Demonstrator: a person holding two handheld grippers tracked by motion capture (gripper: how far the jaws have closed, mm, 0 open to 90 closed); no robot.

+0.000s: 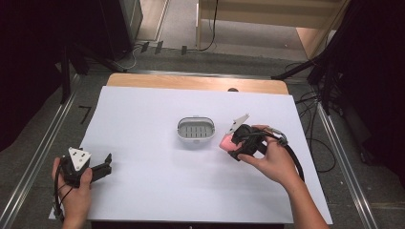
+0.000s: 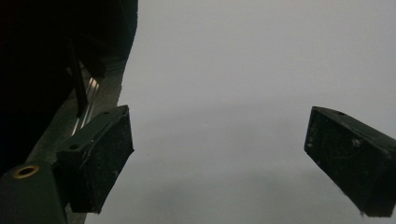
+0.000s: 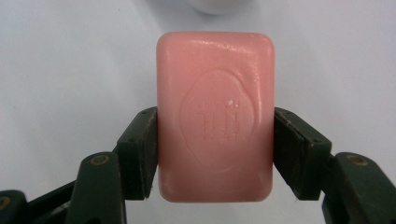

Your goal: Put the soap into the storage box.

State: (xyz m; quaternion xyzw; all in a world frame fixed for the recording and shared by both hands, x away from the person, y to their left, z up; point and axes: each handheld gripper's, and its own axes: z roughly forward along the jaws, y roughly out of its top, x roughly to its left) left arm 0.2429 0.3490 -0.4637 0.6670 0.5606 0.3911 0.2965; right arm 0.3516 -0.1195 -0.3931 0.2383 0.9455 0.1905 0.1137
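Pink soap bar (image 3: 215,116) sits closest to the lens in the right gripper view, clamped by its long sides betw. the two black pads of the right gripper (image 3: 215,154); pads press flat on both sides, so the grip is firm. Bar has rounded corners & an oval stamp embossed on its top face, lettering too soft to read.

Landmark = white soap dish (image 1: 195,129), oval w/ slotted floor, lying roughly mid-sheet on the white paper (image 1: 143,181) that covers the table.

Rel. to the dish, in the high view:
- soap bar (image 1: 227,141) is just to its right & a bit nearer the person, not touching the rim; whether it's lifted off the paper I can't tell for sure.
- right gripper (image 1: 235,143) is right of the dish too, held in the person's right hand (image 1: 272,160), grey plate on top tilted up, cable looping back past the wrist.
- left gripper (image 1: 106,164) is well apart from the dish, far to its left & nearer the person, close to the sheet's left edge, held in the left hand (image 1: 74,191).

Left gripper view: jaws stand wide apart, nothing betw. them, just plain white paper beyond & the dark table edge at one side.
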